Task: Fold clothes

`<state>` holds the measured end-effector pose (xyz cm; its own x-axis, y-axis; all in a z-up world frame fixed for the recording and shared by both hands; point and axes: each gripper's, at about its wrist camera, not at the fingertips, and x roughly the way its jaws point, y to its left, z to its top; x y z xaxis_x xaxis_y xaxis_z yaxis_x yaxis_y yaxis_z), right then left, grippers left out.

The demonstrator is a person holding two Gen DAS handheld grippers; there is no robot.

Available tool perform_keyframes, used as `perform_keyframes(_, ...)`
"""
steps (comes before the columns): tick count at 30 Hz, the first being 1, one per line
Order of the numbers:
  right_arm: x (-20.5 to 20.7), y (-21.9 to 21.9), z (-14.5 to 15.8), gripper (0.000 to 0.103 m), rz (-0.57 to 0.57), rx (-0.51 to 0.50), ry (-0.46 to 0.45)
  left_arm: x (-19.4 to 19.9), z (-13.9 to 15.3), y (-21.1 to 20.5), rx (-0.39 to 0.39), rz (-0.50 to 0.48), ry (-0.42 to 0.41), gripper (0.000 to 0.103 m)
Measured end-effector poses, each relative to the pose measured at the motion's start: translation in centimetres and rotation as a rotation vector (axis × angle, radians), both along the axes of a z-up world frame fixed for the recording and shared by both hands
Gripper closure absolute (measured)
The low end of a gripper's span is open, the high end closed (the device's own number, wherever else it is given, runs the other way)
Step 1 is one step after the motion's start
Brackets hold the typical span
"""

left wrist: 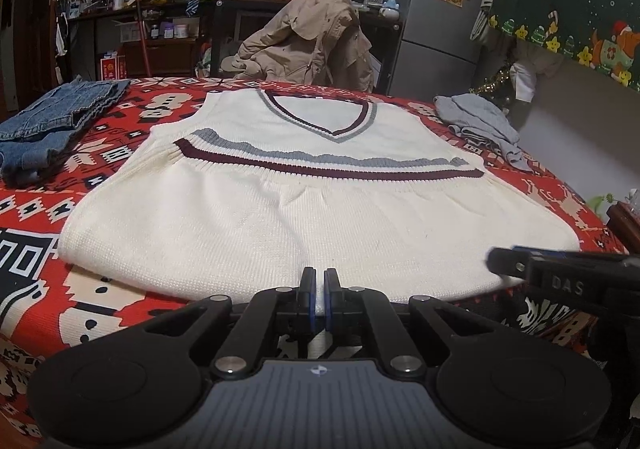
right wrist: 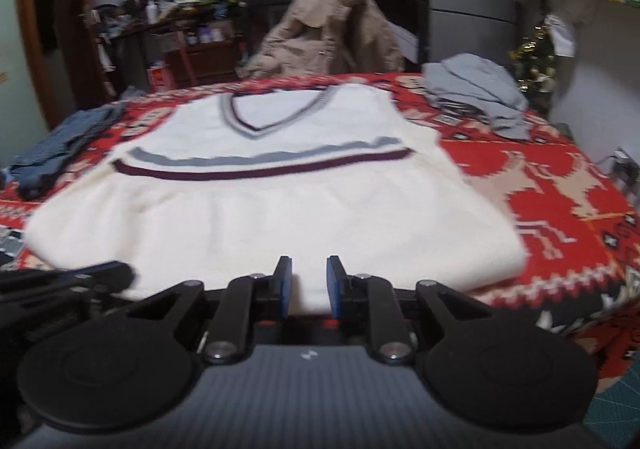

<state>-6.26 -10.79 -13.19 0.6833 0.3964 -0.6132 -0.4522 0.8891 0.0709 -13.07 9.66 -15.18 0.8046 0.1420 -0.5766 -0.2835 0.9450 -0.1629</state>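
A white knit vest (left wrist: 280,217) with maroon and grey stripes lies on the red patterned tablecloth (left wrist: 120,129), its bottom hem folded up over the chest below the V-neck. My left gripper (left wrist: 319,281) sits at the near folded edge with its jaws almost closed, and whether cloth is between them does not show. My right gripper (right wrist: 307,275) is open a little at the same near edge (right wrist: 280,229), with white cloth showing between its jaws. Each gripper shows at the side of the other's view.
Folded blue jeans (left wrist: 52,121) lie at the far left of the table. A crumpled grey garment (left wrist: 480,125) lies at the far right. A beige jacket (left wrist: 308,45) hangs on a chair behind the table. Shelves and a fridge (left wrist: 436,9) stand behind.
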Motion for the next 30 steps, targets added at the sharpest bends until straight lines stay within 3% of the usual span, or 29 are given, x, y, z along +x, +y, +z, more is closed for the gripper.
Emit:
perform_keyframes(9, 0.9, -4.7, -0.3, 0.083, -0.098, -0.02, -0.011, -0.2, -0.1, 0.2, -0.015, 0.001, -0.008, 0.097)
perform_keyframes(16, 3.2, -8.8, -0.2, 0.083, -0.236, 0.036, 0.018, -0.2, -0.1, 0.2, -0.014, 0.002, -0.011, 0.097)
perform_keyframes(19, 3.2, -8.8, 0.2, 0.075, -0.262, 0.016, 0.007, -0.2, -0.1, 0.3, -0.017, 0.004, -0.013, 0.097)
perform_keyframes(22, 2.4, -7.9, 0.9, 0.075, -0.237, 0.04, 0.003, -0.2, -0.2, 0.3, -0.015, 0.005, -0.014, 0.097)
perform_keyframes(30, -0.3, -0.1, 1.3, 0.075, 0.008, 0.029, 0.001, -0.2, -0.1, 0.2, -0.016, 0.007, -0.015, 0.097)
